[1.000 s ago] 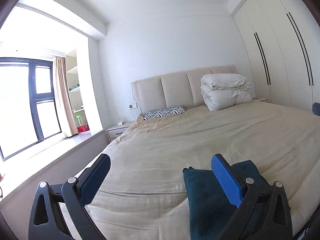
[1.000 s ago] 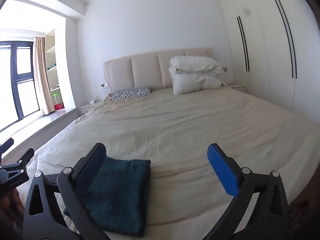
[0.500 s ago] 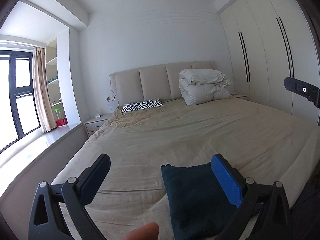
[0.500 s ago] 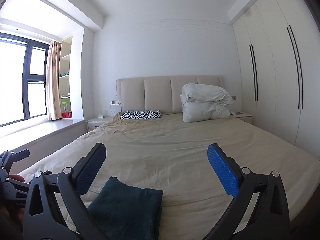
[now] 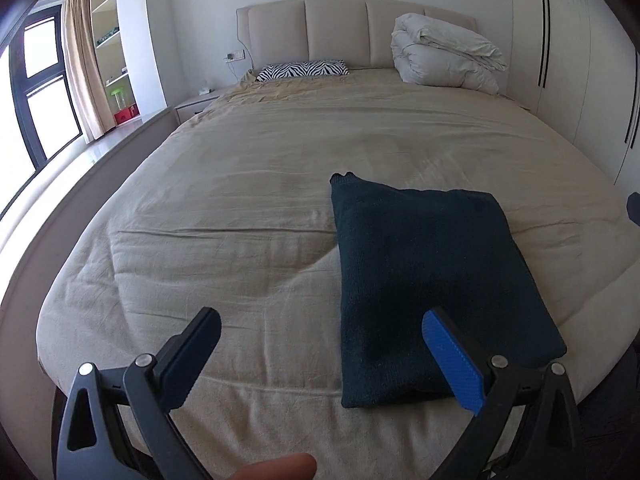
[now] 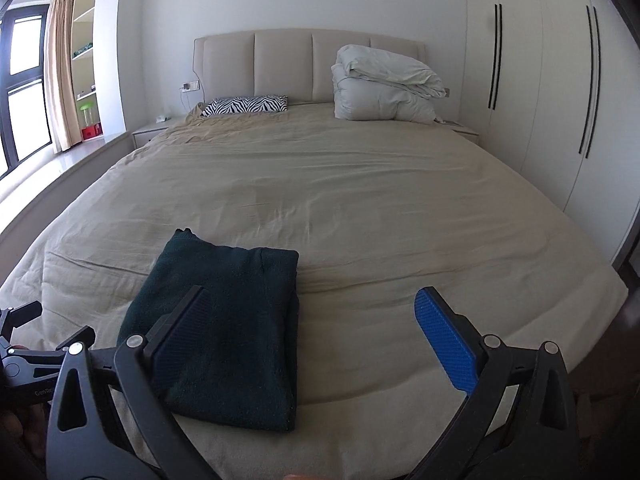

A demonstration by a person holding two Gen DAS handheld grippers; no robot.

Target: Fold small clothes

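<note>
The left gripper is hovering with its jaws spread wide and empty, its ribbed blue pads set on black plastic arms; a fingertip is showing at the bottom edge of its view. The right gripper is likewise gaping and holding nothing. Just beyond both, the dark teal garment is lying folded into a thick, soft-napped rectangle near the foot edge of the bed, flat on the creased beige cover. Compared with half a second ago, both cameras are pitching downward, so the garment is now appearing whole rather than cut off at the frame bottom. Farther back, a zebra-print pillow and a puffy folded white duvet are resting against the padded, panelled headboard.
</note>
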